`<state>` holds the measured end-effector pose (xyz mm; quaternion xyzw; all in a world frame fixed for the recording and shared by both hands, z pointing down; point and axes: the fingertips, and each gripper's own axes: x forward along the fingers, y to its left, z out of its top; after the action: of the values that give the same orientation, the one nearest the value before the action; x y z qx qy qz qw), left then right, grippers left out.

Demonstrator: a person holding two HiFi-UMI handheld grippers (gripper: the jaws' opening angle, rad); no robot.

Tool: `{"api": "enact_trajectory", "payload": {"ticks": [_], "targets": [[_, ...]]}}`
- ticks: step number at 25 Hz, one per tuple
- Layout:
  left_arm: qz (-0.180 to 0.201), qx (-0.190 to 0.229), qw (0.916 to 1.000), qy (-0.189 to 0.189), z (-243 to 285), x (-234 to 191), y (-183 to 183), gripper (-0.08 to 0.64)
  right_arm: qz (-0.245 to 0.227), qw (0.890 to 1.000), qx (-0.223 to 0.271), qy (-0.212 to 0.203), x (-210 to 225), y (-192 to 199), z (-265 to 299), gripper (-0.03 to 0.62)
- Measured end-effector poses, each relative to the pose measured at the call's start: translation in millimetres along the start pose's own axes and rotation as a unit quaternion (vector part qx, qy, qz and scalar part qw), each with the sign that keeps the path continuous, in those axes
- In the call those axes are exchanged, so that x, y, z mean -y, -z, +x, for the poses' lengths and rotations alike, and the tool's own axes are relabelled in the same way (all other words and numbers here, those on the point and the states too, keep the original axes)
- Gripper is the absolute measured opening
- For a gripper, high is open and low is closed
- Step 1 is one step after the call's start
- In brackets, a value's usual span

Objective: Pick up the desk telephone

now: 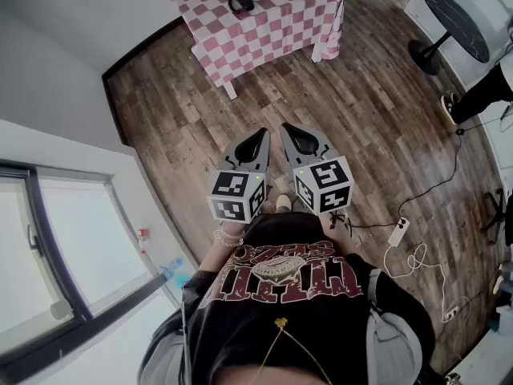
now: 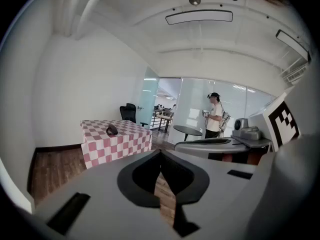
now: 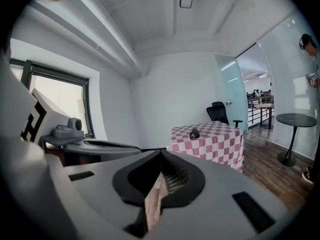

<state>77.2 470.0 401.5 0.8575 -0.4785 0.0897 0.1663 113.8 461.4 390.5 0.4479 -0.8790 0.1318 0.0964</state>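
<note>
Held side by side before the person, the left gripper [image 1: 258, 139] and right gripper [image 1: 290, 131] are pointing across the room, each pressing its jaws together on nothing. Below them a wooden floor [image 1: 361, 111] is running out to a table [image 1: 280, 18] wearing a red-and-white checked cloth, well apart from both tools. The desk telephone [image 1: 240, 0] is lying on that tabletop, a little left of its middle. A round black table [image 1: 454, 22] is standing off to the right, and a window [image 1: 72, 239] is letting in light on the left.

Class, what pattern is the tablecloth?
The tablecloth has red-and-white checks, clearest in the head view.
</note>
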Motion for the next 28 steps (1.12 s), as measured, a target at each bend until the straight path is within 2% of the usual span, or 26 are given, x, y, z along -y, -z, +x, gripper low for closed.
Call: {"api": "enact_trajectory", "payload": {"ticks": [12, 20, 25, 28], "targets": [[-0.013, 0.000, 0.9998, -0.013, 18.2, 16.2, 2.8, 0.008, 0.003, 0.999, -0.004, -0.036, 20.0, 3.4, -3.7, 0.018], [-0.032, -0.005, 0.9987, -0.039, 12.6, 6.9, 13.0, 0.008, -0.008, 0.997, -0.027, -0.068, 11.3, 14.8, 2.9, 0.018], [-0.026, -0.015, 0.9983, -0.049, 12.7, -3.1, 16.4, 0.008, -0.004, 0.996, -0.032, -0.079, 8.9, 16.1, 7.8, 0.018], [-0.009, -0.021, 0.9985, -0.050, 14.7, -9.3, 13.4, 0.006, 0.004, 0.996, -0.033, -0.079, 11.2, 17.1, 13.8, 0.018]]}}
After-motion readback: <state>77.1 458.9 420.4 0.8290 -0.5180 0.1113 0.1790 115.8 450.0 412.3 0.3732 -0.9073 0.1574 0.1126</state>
